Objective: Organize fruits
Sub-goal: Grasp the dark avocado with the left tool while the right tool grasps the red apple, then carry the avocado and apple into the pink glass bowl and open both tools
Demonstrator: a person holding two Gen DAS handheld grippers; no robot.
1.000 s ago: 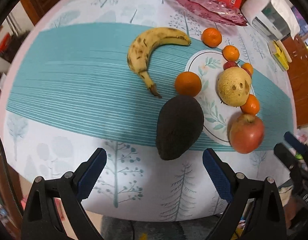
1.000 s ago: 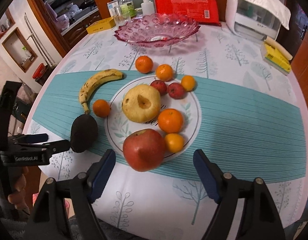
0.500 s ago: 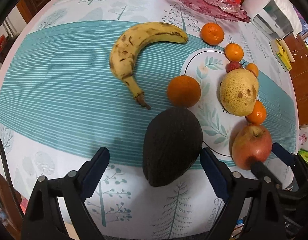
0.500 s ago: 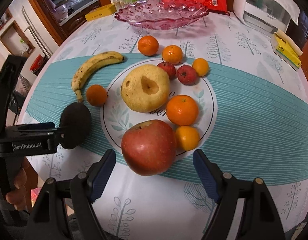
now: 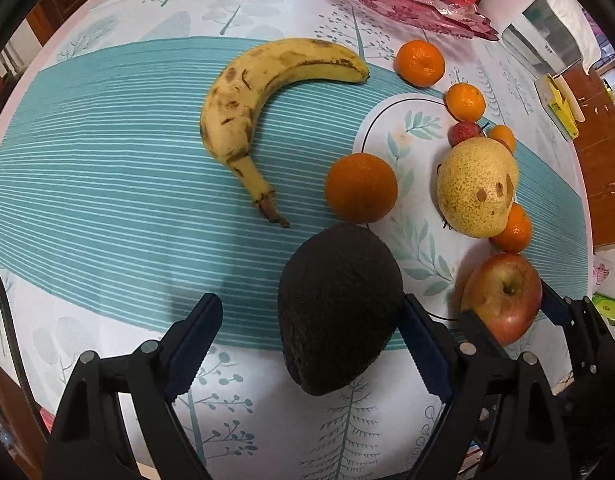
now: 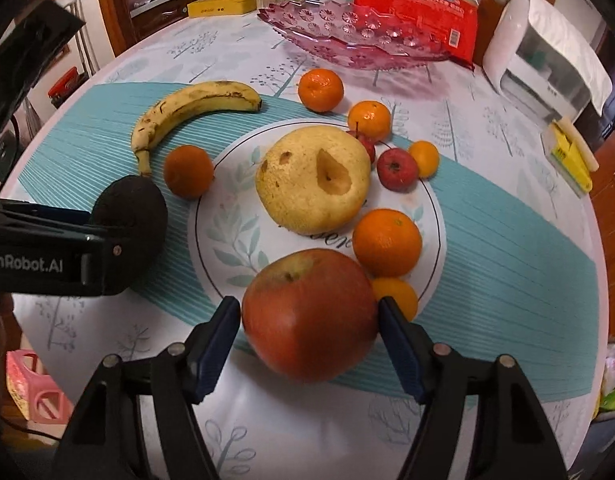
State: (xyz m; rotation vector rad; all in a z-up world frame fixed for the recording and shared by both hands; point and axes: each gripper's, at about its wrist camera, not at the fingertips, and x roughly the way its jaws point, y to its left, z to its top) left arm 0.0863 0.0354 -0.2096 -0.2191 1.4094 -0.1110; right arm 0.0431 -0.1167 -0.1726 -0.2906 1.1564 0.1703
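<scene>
Round bench (image 5: 87,160) with teal striped cloth. Far left of the fruit: spotted banana (image 5: 243,112) flat on the cloth, stem toward the near edge. Just right of the stem tip: dark avocado (image 5: 339,312) lying near the near edge, between the jaws of the left gripper (image 5: 309,308). Jaws just closing, not clenched yet: right pad at the avocado's side, left pad well apart. Orange (image 5: 361,188) just beyond the avocado, at the left rim of the plate (image 5: 391,128). Big yellow pear (image 5: 477,188) mid-plate, small oranges and small red fruits around its far and right sides. Red apple (image 6: 307,316) on the plate's near rim, between the jaws of the right gripper (image 6: 307,308). Jaws just closing, pads right at both sides of the apple; real grip or not, cannot tell. Pink glass bowl (image 6: 359,36) at the far edge.
</scene>
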